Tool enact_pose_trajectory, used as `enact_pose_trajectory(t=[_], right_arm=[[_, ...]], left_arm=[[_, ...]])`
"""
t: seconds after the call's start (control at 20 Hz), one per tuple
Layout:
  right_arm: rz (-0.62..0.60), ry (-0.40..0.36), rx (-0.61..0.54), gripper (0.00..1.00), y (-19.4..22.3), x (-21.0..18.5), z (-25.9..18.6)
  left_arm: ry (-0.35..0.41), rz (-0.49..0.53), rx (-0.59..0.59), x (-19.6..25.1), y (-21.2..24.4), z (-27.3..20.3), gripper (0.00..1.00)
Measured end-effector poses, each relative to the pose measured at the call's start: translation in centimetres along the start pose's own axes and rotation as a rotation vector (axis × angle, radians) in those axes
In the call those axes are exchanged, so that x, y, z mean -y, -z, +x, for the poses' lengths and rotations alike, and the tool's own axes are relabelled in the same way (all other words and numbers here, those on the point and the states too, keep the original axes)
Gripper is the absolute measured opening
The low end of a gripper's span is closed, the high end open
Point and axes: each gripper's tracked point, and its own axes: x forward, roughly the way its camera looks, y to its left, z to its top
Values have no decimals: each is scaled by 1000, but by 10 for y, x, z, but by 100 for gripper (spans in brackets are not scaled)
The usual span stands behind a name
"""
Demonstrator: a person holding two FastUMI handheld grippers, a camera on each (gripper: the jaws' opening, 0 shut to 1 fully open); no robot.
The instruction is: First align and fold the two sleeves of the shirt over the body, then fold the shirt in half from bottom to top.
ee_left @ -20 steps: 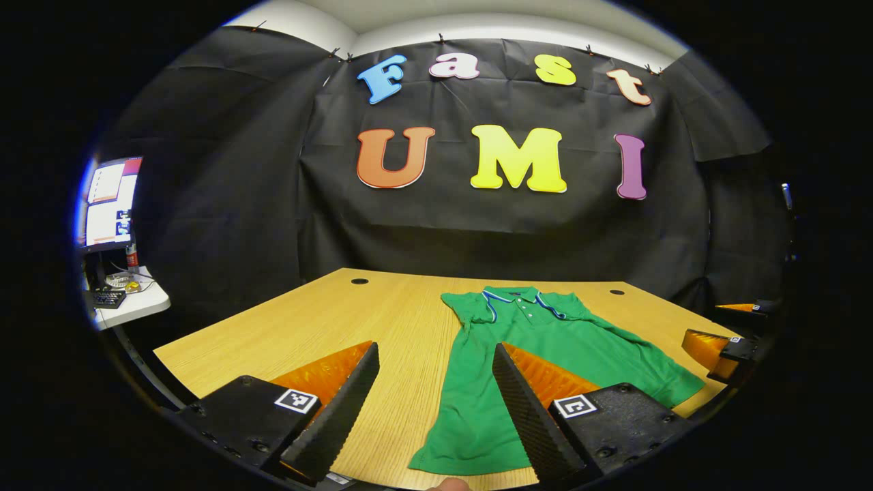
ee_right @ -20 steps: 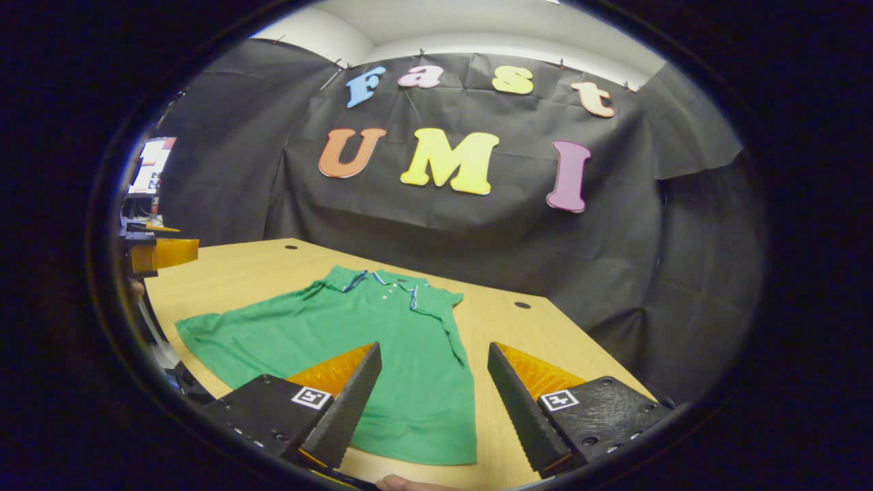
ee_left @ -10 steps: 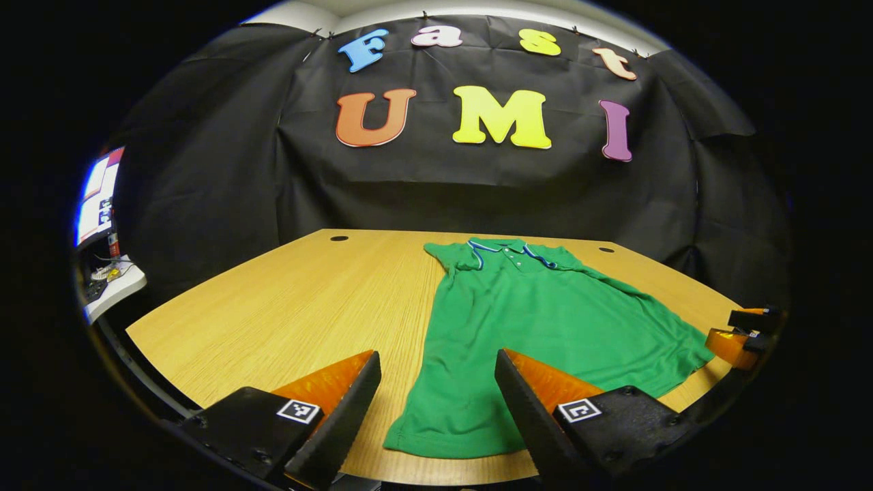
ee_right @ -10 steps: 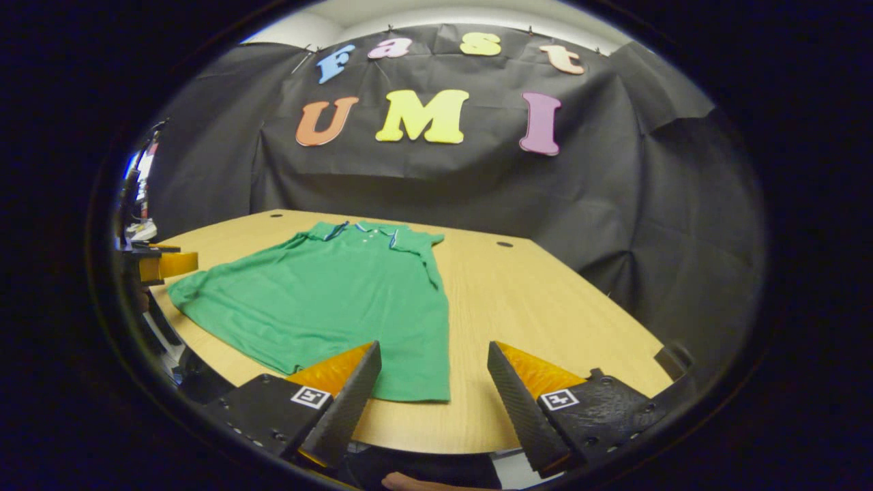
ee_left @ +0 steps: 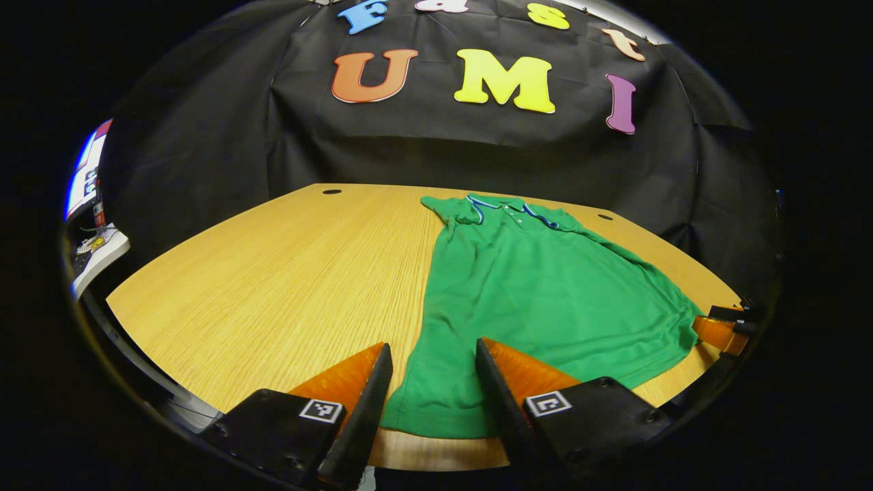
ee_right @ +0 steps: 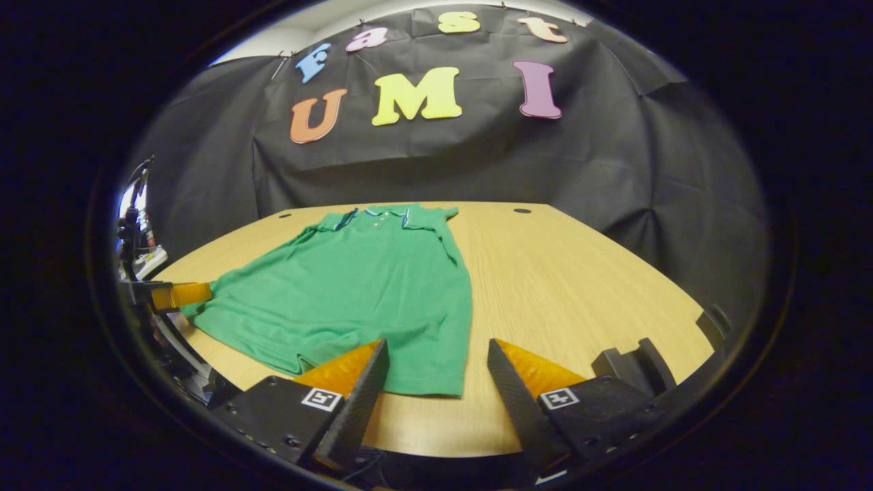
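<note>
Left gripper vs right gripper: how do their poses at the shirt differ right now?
The left gripper straddles the green shirt's near-left hem corner; the right gripper straddles the near-right corner. The left gripper's gap looks slightly narrower than the right's. Both are open, low over the table, gripping nothing.

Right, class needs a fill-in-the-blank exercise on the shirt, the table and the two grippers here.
1. The shirt is coloured ____.
2. It lies flat on a ____ table.
3. The jaws of the left gripper and the right gripper are ____, holding nothing.
4. The collar points toward the booth's ____.

Missing words: green; wooden; open; wall
</note>
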Motion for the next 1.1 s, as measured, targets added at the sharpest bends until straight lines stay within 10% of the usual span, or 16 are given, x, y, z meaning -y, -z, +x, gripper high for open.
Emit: enact_pose_trajectory(t=[0.15, 0.2, 0.25, 0.35, 1.1], right_arm=[[-9, -9, 12, 67, 0, -9, 7], [-12, -20, 8, 55, 0, -14, 11], [-8, -25, 10, 35, -1, -16, 13], [-20, -25, 5, 5, -4, -18, 15], [-111, -20, 101, 0, -51, -13, -8]], left_arm=[[-44, 71, 0, -5, 3, 3, 63], [-36, 82, 4, -2, 2, 3, 31], [-43, 73, 1, -2, 1, 5, 35], [-52, 44, 0, 0, -1, 8, 7], [-31, 34, 84, 7, -41, -5, 6]])
